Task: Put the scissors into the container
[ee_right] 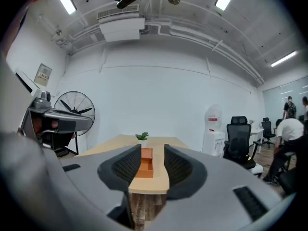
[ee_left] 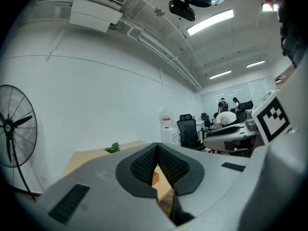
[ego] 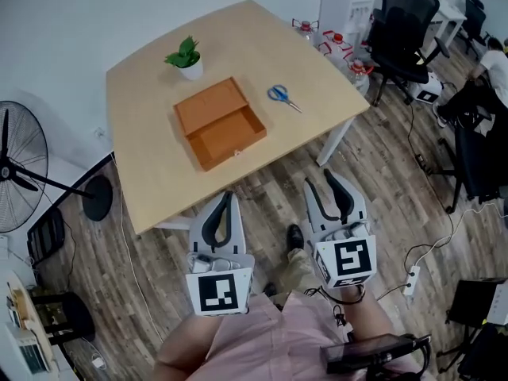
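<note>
Table (ego: 151,157): light wood, seen whole only in the head view. Both gripper views catch just its near edge and top, past the jaws.

Fan (ego: 17,177): a standing fan on the floor, left of the table. It shows in all three views.

Office chair (ego: 403,24): black, beyond the table's right corner and well apart from it.

Water dispenser (ego: 346,1): white, against the wall near the chair, with bottles at its foot.

Ceiling: strip lights and a wall air unit show only in the gripper views, as do people standing at the far end of the room.

Left gripper (ego: 228,198): held low over the floor, short of the table's near edge. Its own view shows the ribbed pads meeting at the tips with nothing between them.

Right gripper (ego: 324,181): beside the left one, also short of the table. Its jaws stand a narrow gap apart and empty, and the container shows through that gap.

Container (ego: 220,123): an orange box lying open in two shallow halves at mid-table.

Plant (ego: 186,57): small and green in a white pot, just behind the container.

Scissors (ego: 282,96): blue-handled, flat on the table to the right of the container and apart from it. They show in the head view only.
</note>
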The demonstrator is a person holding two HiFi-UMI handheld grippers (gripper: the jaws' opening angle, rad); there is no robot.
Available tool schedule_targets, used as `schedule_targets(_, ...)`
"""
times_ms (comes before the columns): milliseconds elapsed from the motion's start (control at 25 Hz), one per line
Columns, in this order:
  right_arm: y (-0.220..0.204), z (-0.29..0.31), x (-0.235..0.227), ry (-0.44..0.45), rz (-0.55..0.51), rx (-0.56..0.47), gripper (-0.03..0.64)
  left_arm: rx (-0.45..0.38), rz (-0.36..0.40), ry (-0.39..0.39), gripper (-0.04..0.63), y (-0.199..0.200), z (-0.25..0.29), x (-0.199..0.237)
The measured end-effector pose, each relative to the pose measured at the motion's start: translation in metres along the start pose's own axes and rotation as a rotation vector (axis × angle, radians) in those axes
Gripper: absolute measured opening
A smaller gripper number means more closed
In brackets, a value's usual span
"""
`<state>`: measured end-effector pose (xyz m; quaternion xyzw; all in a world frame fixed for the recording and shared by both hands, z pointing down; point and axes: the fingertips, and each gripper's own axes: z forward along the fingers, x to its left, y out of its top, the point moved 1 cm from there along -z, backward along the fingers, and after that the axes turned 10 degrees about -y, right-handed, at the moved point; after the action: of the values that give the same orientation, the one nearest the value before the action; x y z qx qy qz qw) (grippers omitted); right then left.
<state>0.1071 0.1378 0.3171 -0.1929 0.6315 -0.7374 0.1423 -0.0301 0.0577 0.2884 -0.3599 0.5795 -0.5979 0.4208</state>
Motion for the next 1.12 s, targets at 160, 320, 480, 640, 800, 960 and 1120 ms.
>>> schedule_targets(160,0.003,0.056,-0.026,0.055,0.007,0.006,0.149,0.027,-0.002,0.062,0.005,0.004,0.048,0.012)
schedule_targets(320,0.015,0.115,-0.041,0.126,-0.008,-0.001,0.147,0.032,-0.004,0.137,0.005,0.013,0.092,0.032)
schedule_targets(480,0.031,0.164,-0.053,0.179,-0.026,-0.024,0.146,0.006,0.002,0.206,0.005,0.024,0.127,0.050)
schedule_targets(640,0.047,0.195,-0.059,0.213,-0.052,-0.052,0.143,-0.016,0.009,0.262,0.005,0.031,0.142,0.064)
schedule_targets(800,0.056,0.224,-0.057,0.244,-0.078,-0.063,0.143,-0.025,-0.002,0.319,0.005,0.031,0.152,0.086)
schedule_targets(960,0.053,0.249,-0.053,0.261,-0.099,-0.049,0.143,-0.030,-0.013,0.344,0.005,0.028,0.164,0.106)
schedule_targets(1120,0.045,0.275,-0.051,0.261,-0.106,-0.024,0.143,-0.014,-0.033,0.340,0.005,0.016,0.182,0.124)
